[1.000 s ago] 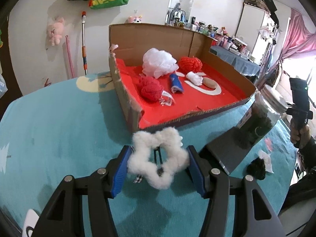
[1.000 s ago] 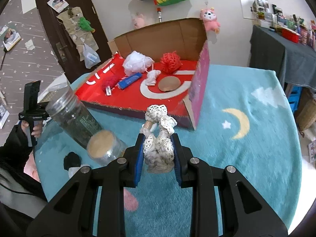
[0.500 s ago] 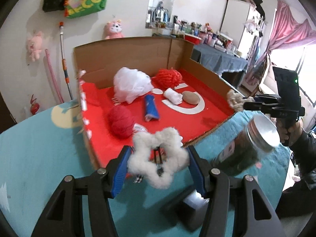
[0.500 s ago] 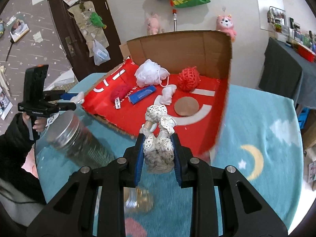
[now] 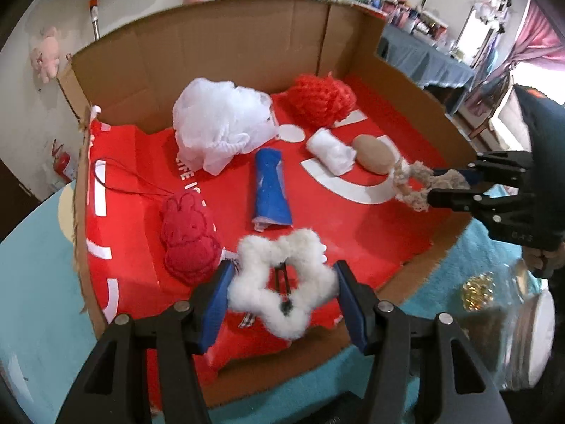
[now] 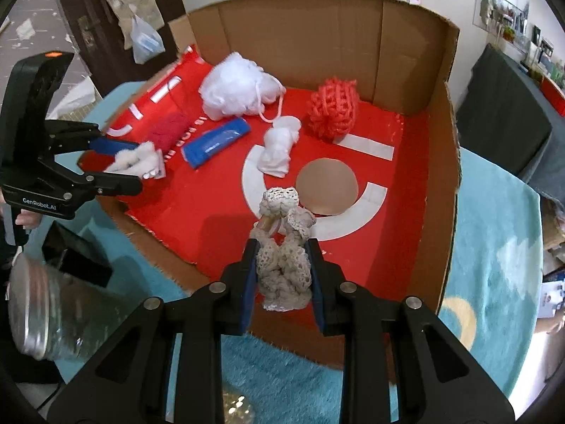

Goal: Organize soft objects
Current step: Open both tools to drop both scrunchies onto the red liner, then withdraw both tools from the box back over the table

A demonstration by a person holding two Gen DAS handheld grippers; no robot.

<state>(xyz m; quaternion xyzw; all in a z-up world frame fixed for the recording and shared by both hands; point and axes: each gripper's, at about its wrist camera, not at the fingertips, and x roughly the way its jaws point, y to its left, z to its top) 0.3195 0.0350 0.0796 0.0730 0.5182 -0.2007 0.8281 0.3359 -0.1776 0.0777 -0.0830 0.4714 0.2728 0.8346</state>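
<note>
Cardboard box (image 5: pixel 219 46) with its red floor spreads below and beyond both tongs. Left tongs (image 5: pixel 280 295) pinch a fluffy white star scrunchie (image 5: pixel 282 289) over the near edge; right tongs (image 6: pixel 282 275) squeeze a beige lace scrunchie (image 6: pixel 284 268) over the floor.

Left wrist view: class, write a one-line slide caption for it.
Left gripper holds a fluffy white star-shaped scrunchie over the red-lined cardboard box, while the right gripper brings a beige crocheted scrunchie.
</note>
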